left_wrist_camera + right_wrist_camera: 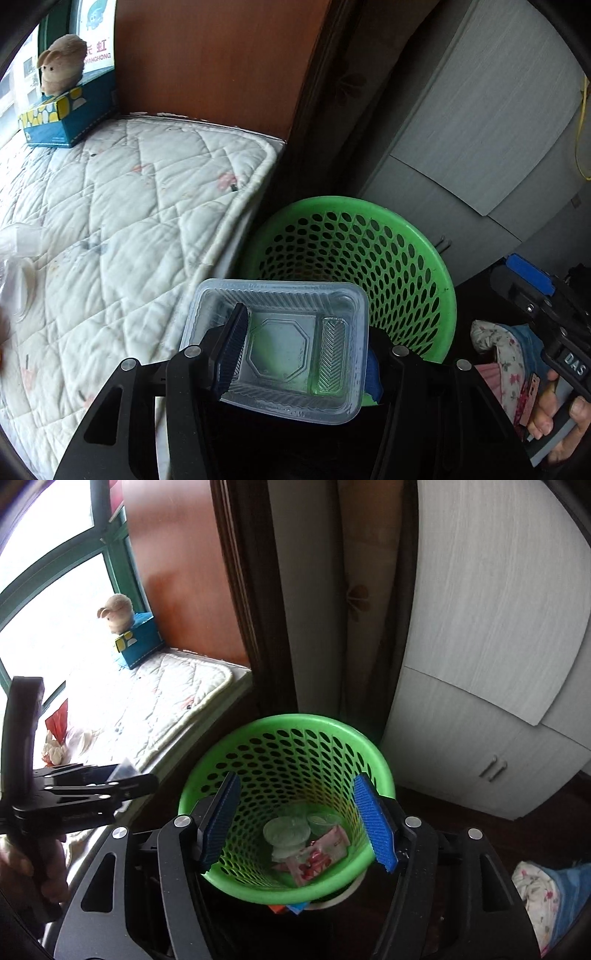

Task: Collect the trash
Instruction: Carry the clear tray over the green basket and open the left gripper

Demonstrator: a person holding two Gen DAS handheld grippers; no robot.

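**Tray over the basket, other tool wide open**

We've got the left tool (299, 354) clamped on a clear plastic food tray (291, 347), one pad inside the tray and the other pressed against its outer wall, so the jaws are only as far apart as the tray is wide. The tray sits tilted at the near rim of the green perforated waste basket (369, 254), partly over the opening. The quilted window-seat mattress (122, 229) lies just left of the basket, and at its far end, well away from the basket, a plush toy (61, 61) sits on a blue tissue box (62, 118).

Our right tool (297, 821) hangs directly above the basket (284, 746) with its blue pads (375, 823) spread wide, gripping nothing. Down in the basket's bottom we see a round clear lid (286, 830) and pink snack wrappers (319, 856). A grey cabinet (491, 635) stands just right of the basket.
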